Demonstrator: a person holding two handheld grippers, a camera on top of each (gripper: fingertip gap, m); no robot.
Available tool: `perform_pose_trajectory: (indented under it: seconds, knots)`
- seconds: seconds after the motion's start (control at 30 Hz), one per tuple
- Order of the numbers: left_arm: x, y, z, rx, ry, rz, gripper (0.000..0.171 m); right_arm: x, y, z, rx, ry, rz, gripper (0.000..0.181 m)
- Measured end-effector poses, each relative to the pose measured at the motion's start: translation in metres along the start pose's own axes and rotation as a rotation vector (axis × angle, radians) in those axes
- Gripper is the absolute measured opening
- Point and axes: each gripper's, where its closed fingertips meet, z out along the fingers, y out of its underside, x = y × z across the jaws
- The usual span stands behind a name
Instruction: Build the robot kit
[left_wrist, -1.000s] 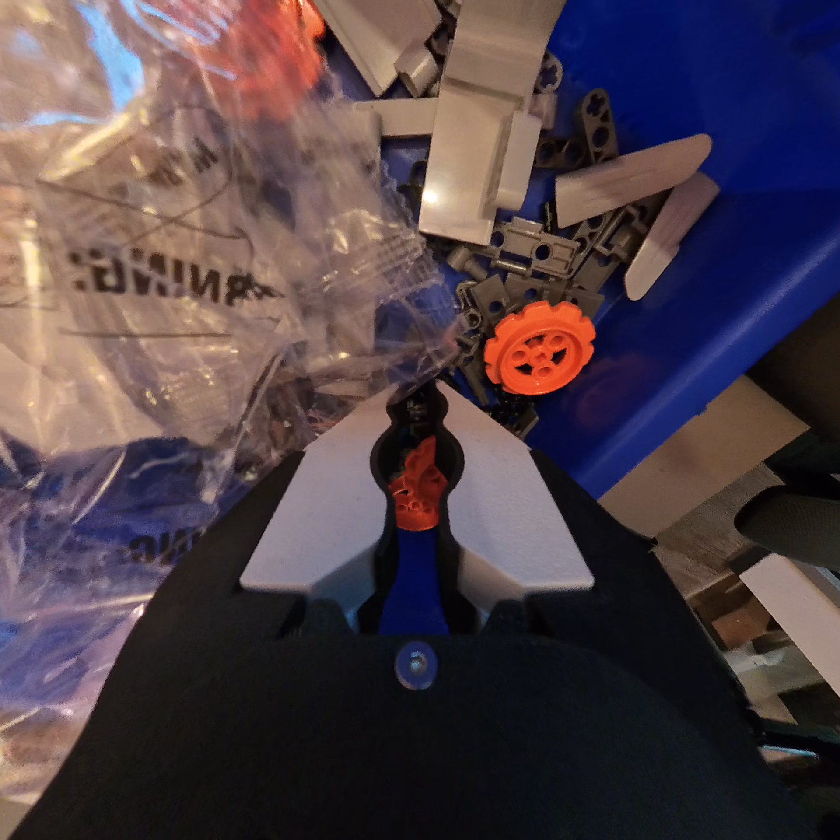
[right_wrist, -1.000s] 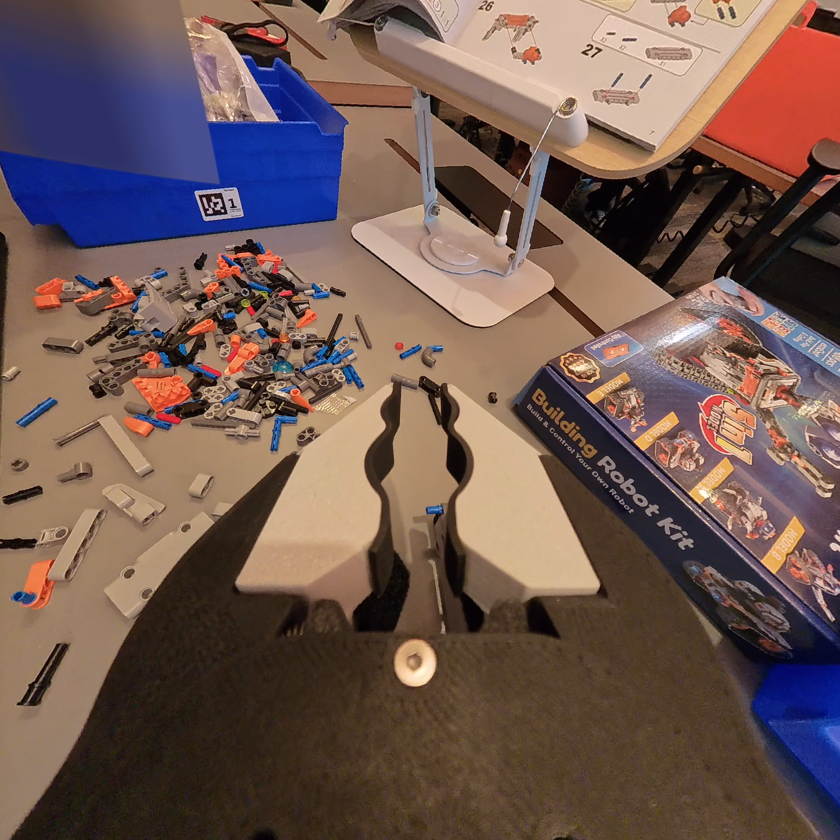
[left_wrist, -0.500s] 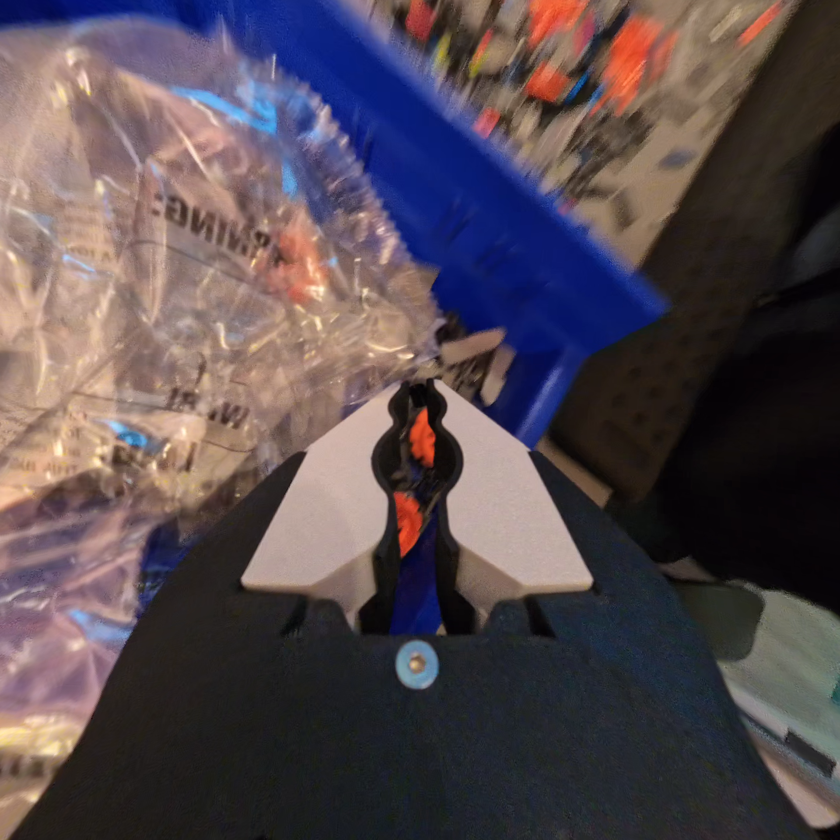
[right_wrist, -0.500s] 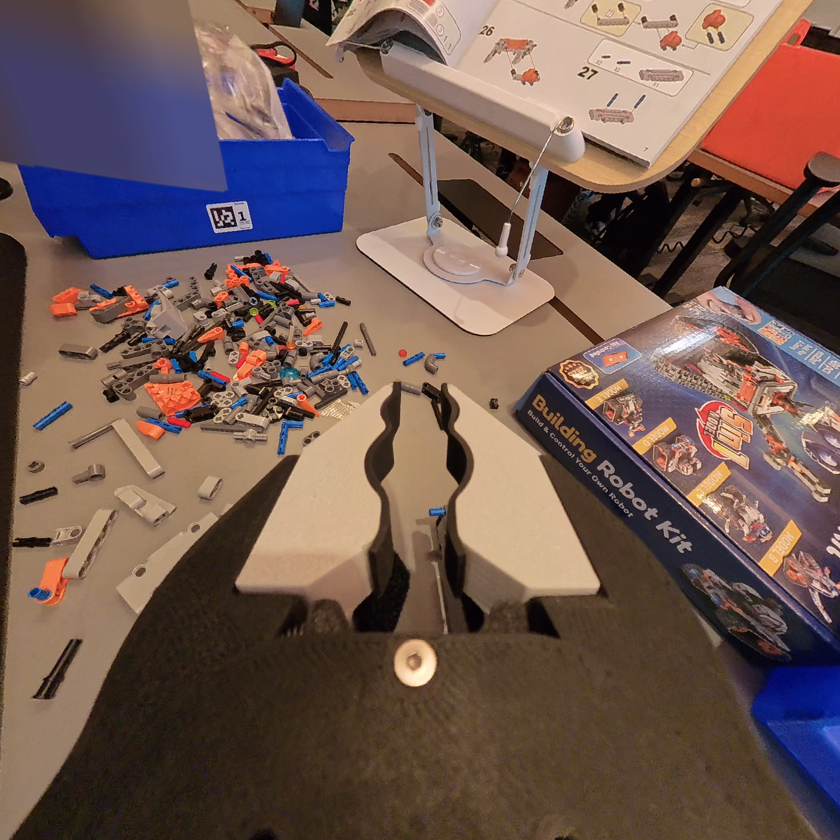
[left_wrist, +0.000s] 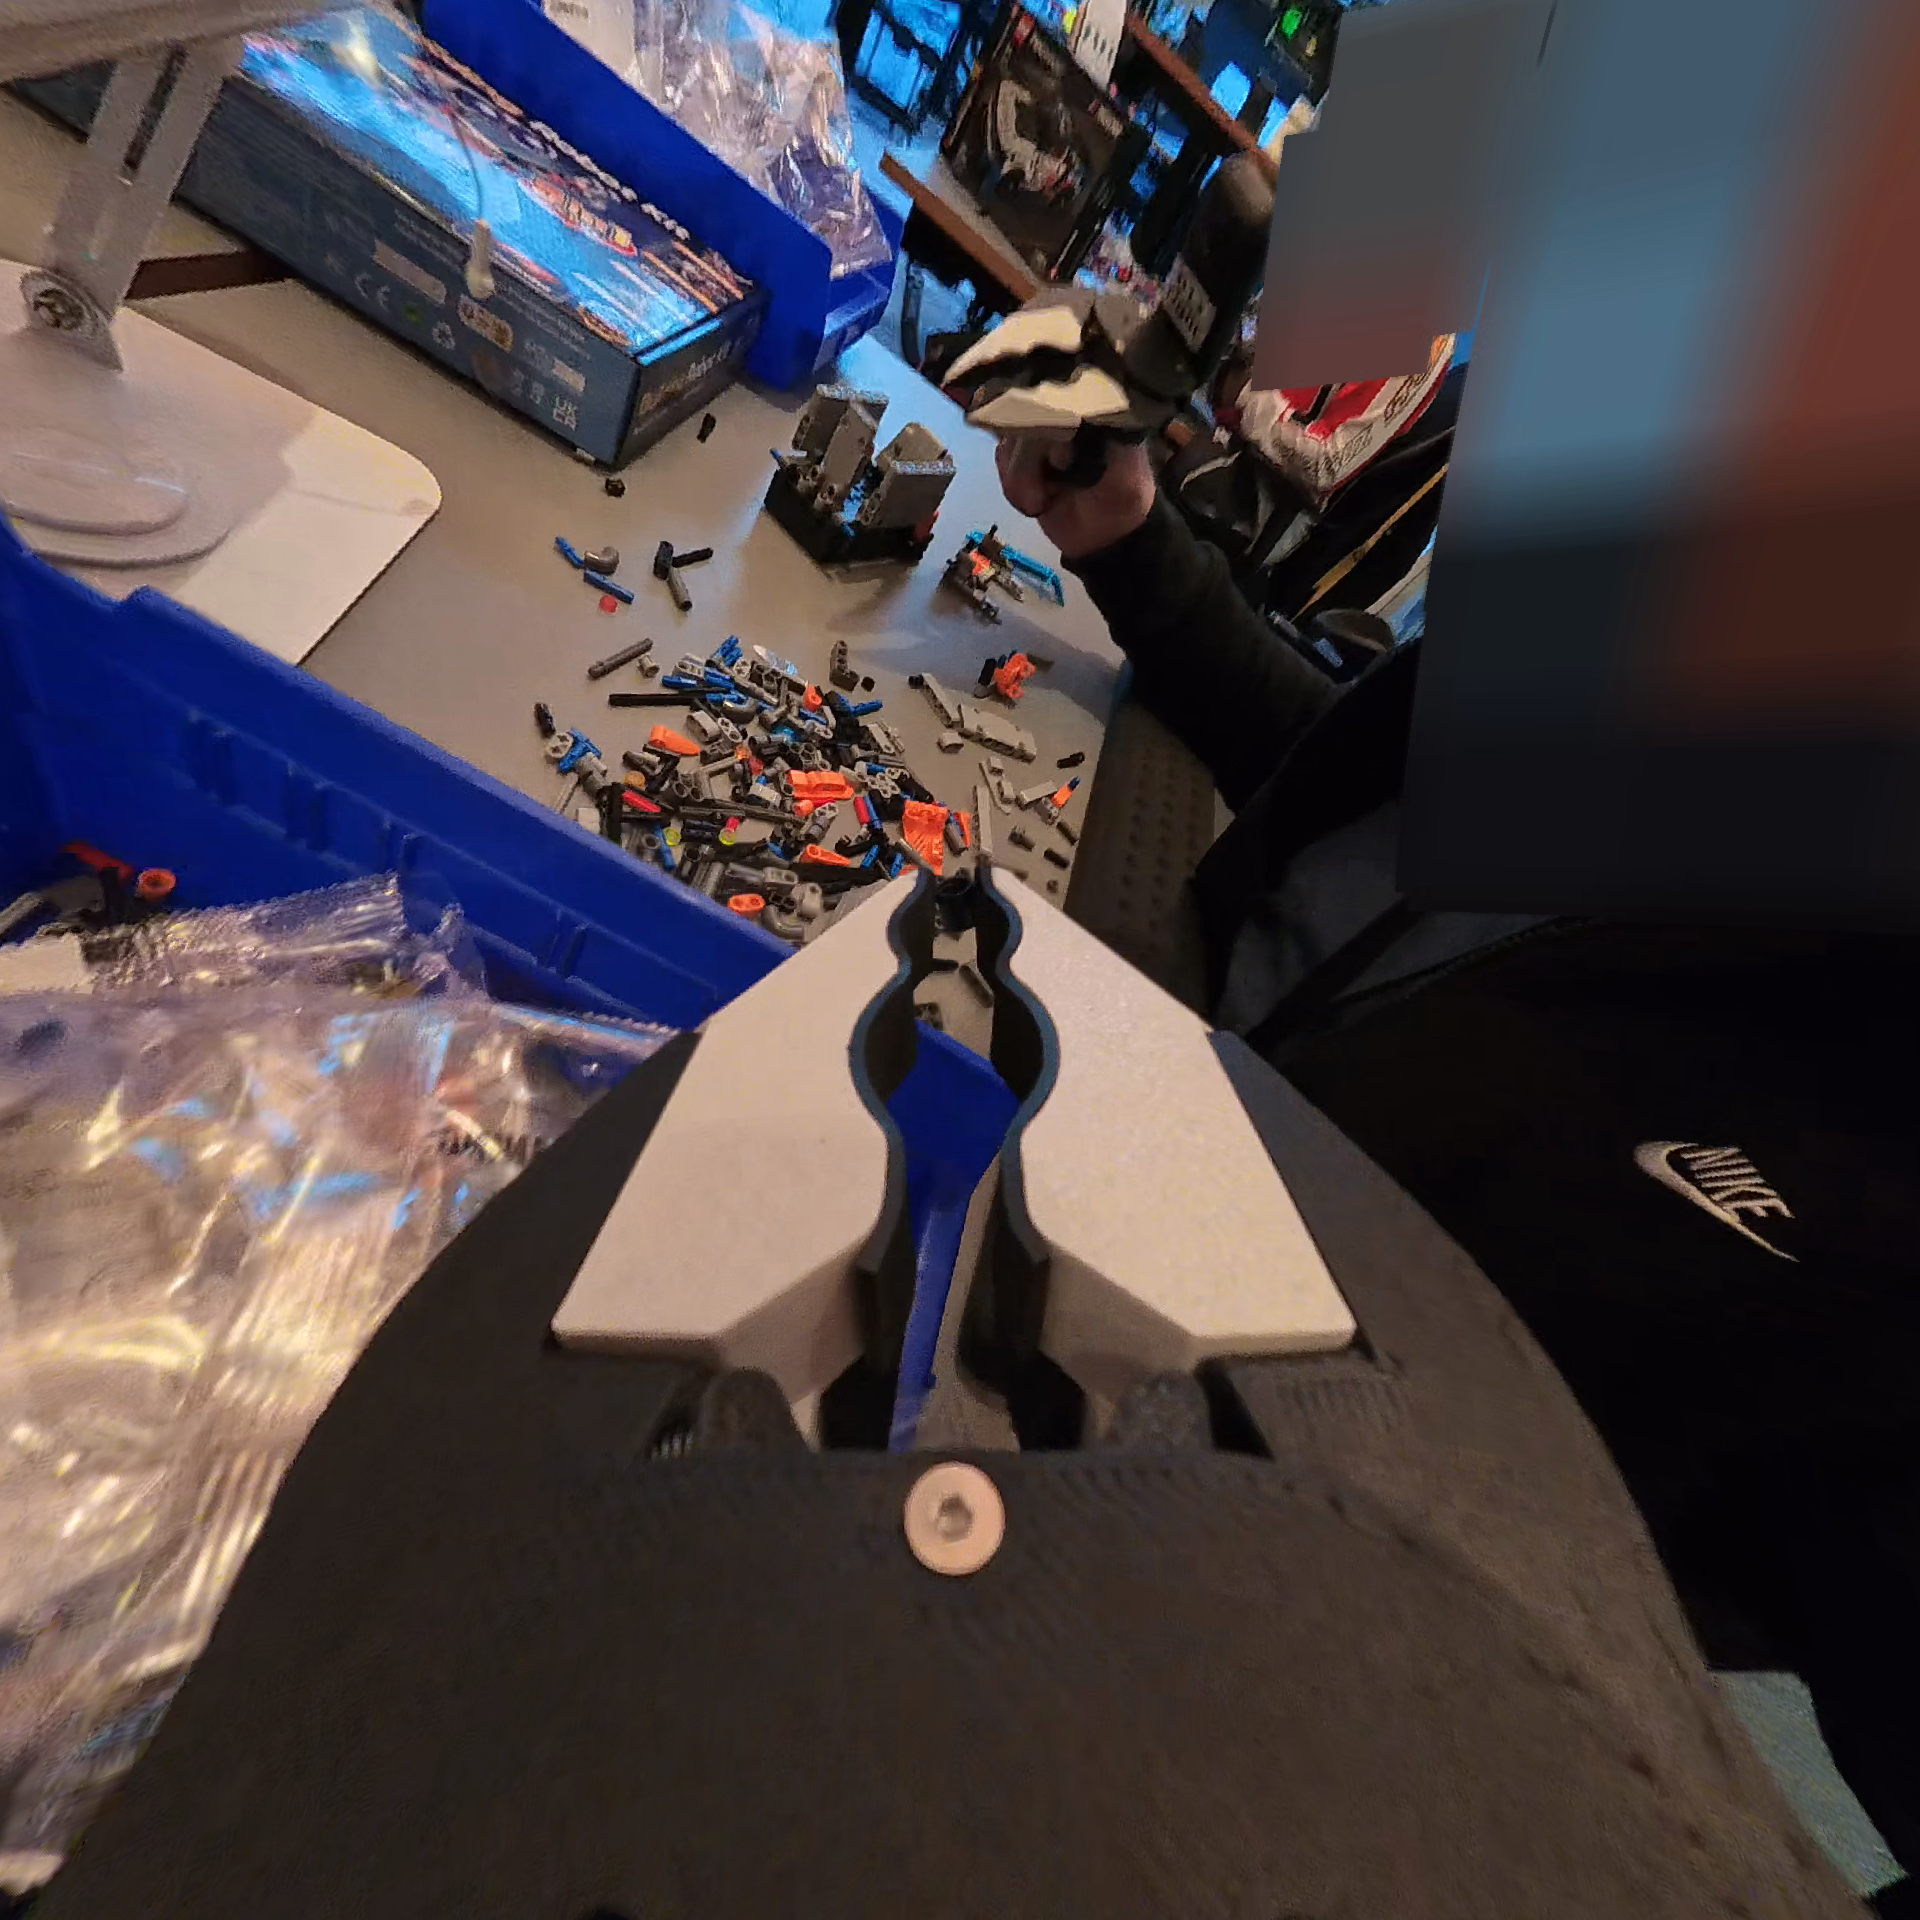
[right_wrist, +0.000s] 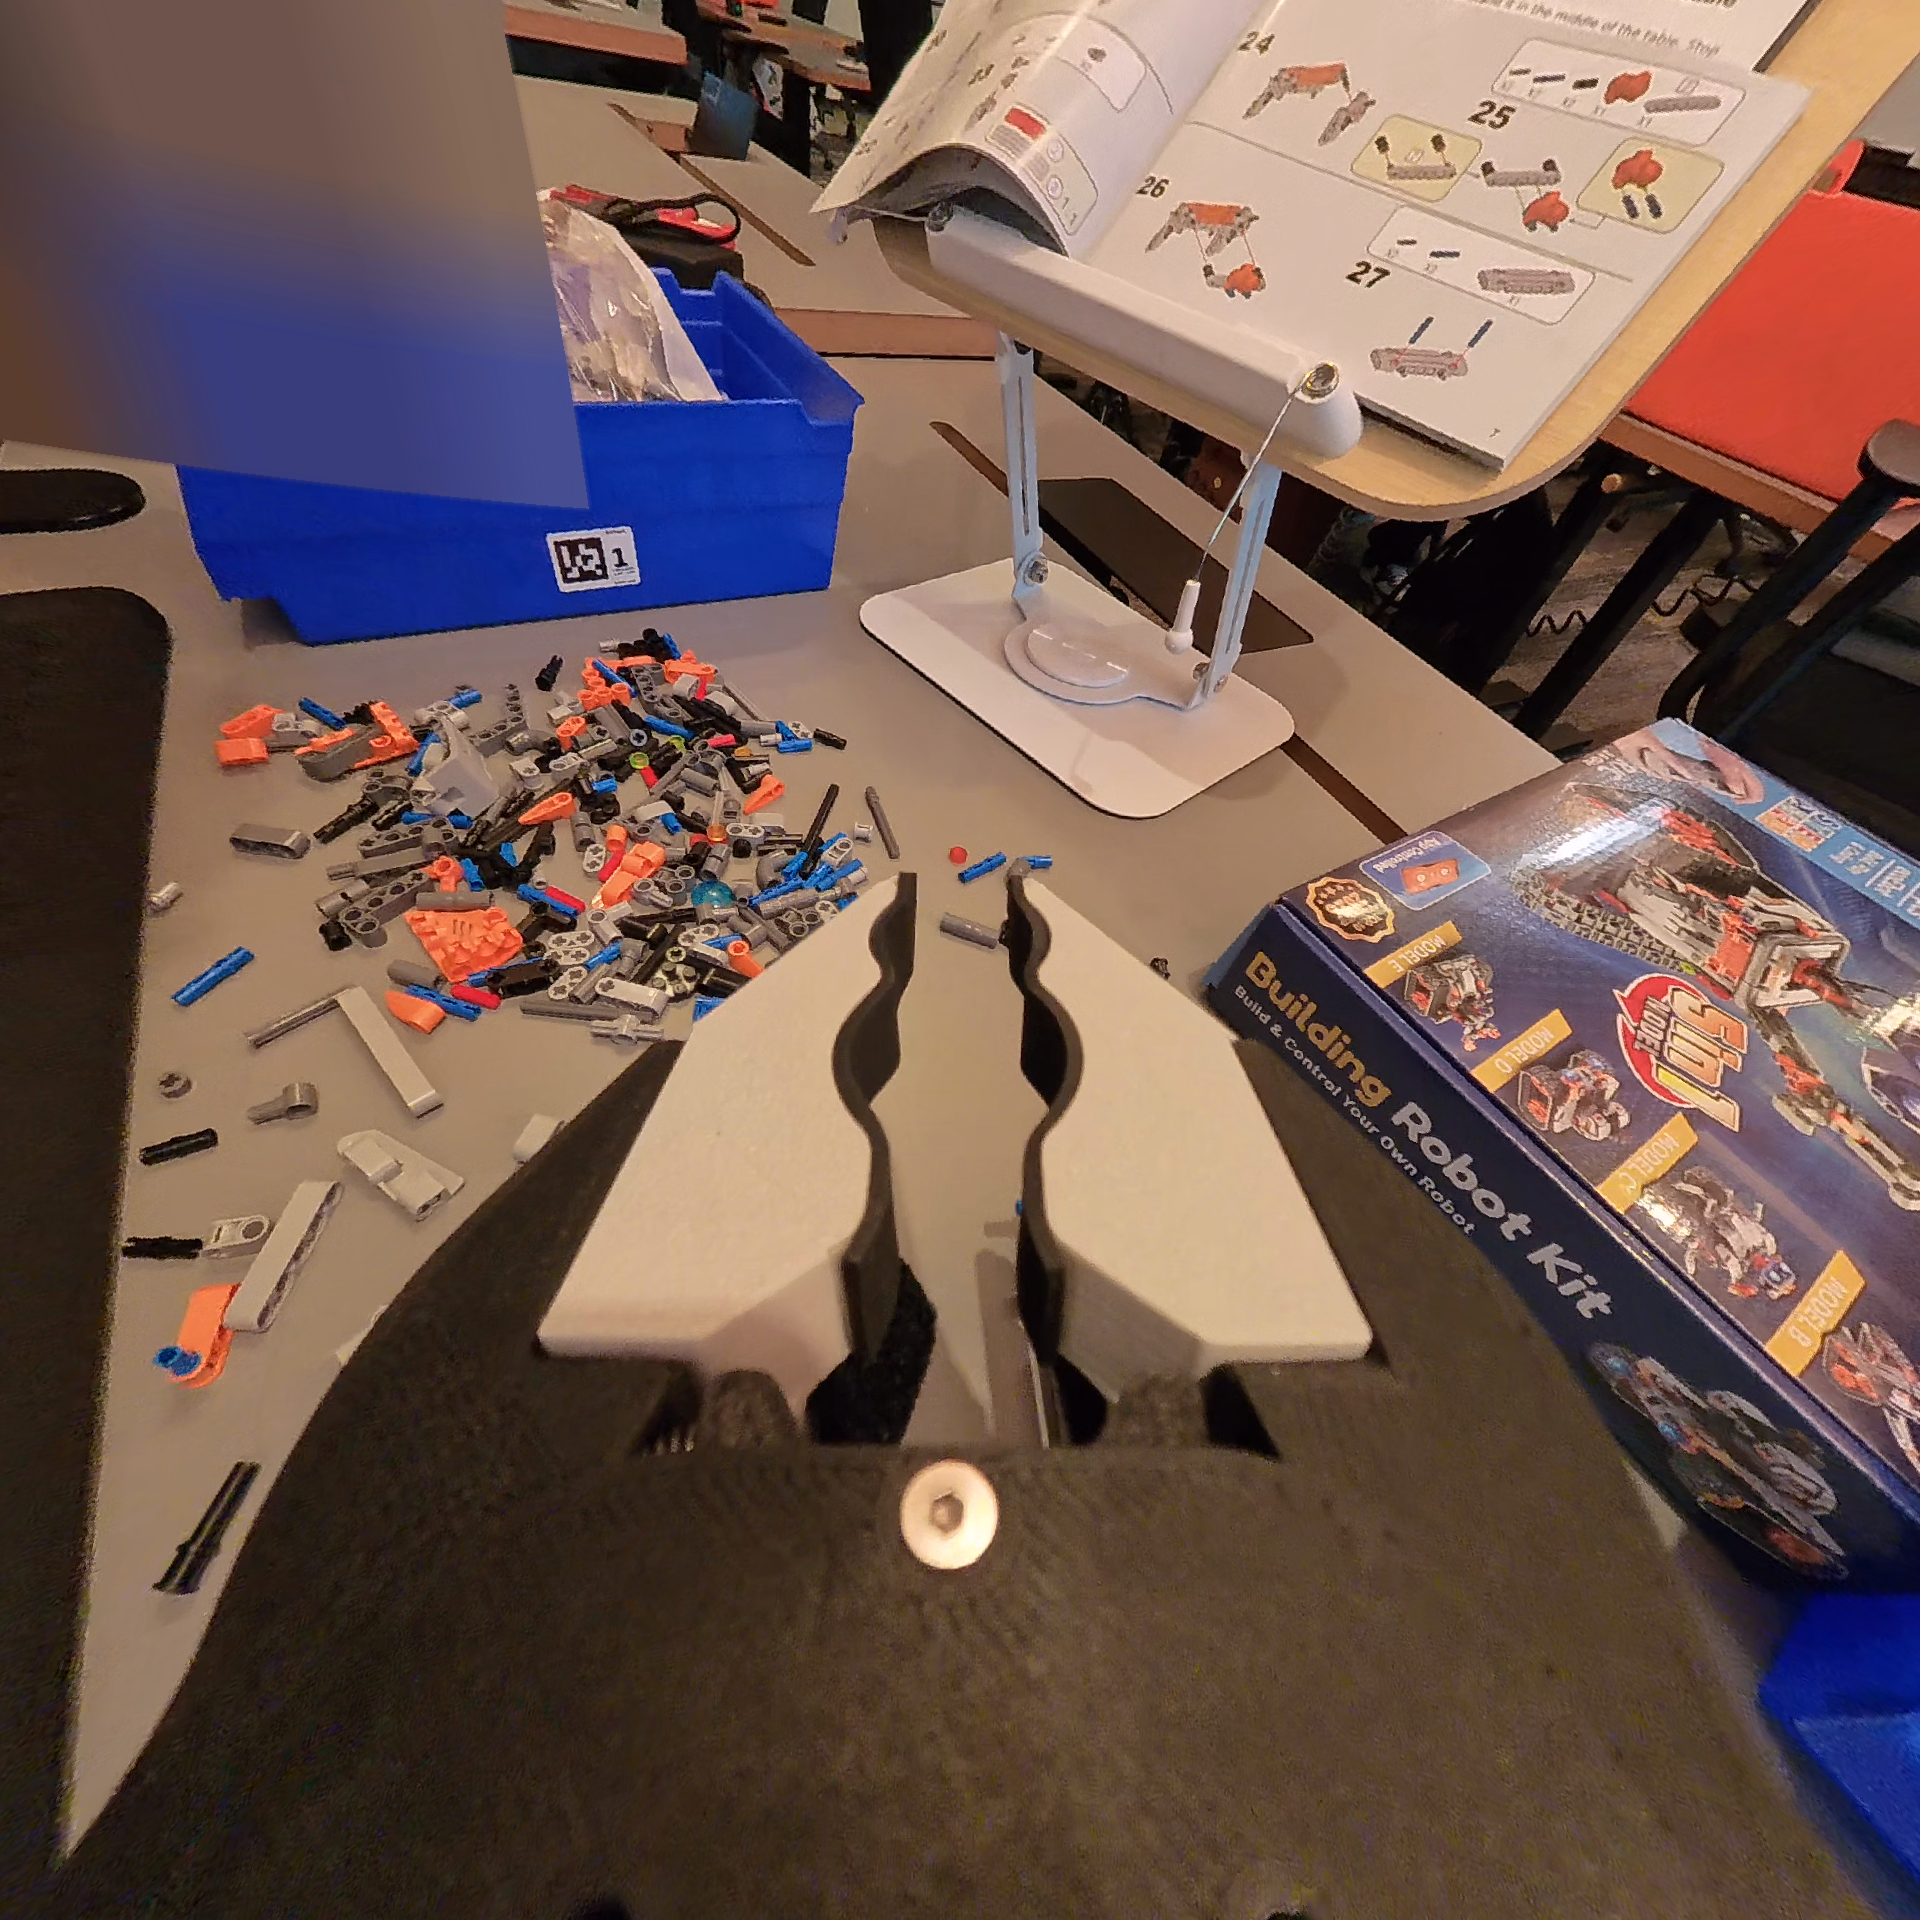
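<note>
Two grippers up, neither on the desk (right_wrist: 935, 499).

Left gripper (left_wrist: 951, 894): hovers over the near corner of a blue bin (left_wrist: 312, 769), beside the crumpled clear plastic bag (left_wrist: 208, 1143) lying in it. Jaws narrow, tips almost meeting. Something small and dark sits at the tips; can't tell if it's pinched or just desk clutter behind.

Right gripper (right_wrist: 958, 894): jaws partly apart with a clear gap, nothing between the tips. It hangs above bare desk just right of the loose pile of parts (right_wrist: 582, 862), which are small orange, grey, black and blue pins, beams and connectors. A short grey pin lies in line with the gap.

Around it: kit box (right_wrist: 1558, 1091) on the right, white book stand (right_wrist: 1091, 665) carrying an open instruction booklet (right_wrist: 1403, 208) behind, black mat (right_wrist: 62, 935) at the left edge. Left wrist view also shows a partly built grey-black assembly (left_wrist: 862, 478) near the box.
</note>
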Motion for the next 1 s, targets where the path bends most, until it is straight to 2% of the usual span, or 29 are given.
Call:
perform_pose_trajectory:
  seconds: [0.1, 0.23, 0.37, 0.5, 0.6, 0.77, 0.8, 0.83, 1.0]
  knots:
    - [0.013, 0.002, 0.032, -0.117, -0.063, 0.081, 0.005, 0.0, -0.001, -0.001, 0.005, 0.001, 0.003, 0.016]
    - [0.031, 0.014, 0.097, -0.317, -0.133, 0.192, 0.005, 0.001, -0.002, -0.002, 0.007, 0.002, 0.01, 0.016]
    - [0.037, 0.05, 0.166, -0.51, -0.145, 0.266, 0.005, 0.001, 0.0, -0.001, -0.001, -0.001, 0.015, 0.016]
    - [0.017, 0.085, 0.212, -0.635, -0.217, 0.303, 0.005, -0.001, 0.001, -0.001, -0.001, -0.007, 0.015, 0.016]
    - [0.002, 0.093, 0.226, -0.675, -0.283, 0.348, 0.006, -0.002, 0.001, -0.002, -0.001, -0.013, 0.018, 0.016]
    - [-0.011, 0.107, 0.231, -0.712, -0.303, 0.326, 0.007, -0.004, 0.002, -0.002, -0.006, -0.022, 0.014, 0.016]
    - [-0.013, 0.109, 0.231, -0.719, -0.308, 0.321, 0.013, -0.004, 0.002, -0.002, -0.006, -0.024, 0.015, 0.016]
    - [-0.016, 0.108, 0.231, -0.721, -0.327, 0.327, 0.019, -0.004, 0.002, -0.002, -0.006, -0.024, 0.015, 0.016]
    - [-0.008, 0.079, 0.215, -0.662, -0.38, 0.432, 0.015, -0.003, 0.003, -0.003, -0.003, -0.024, 0.022, 0.016]
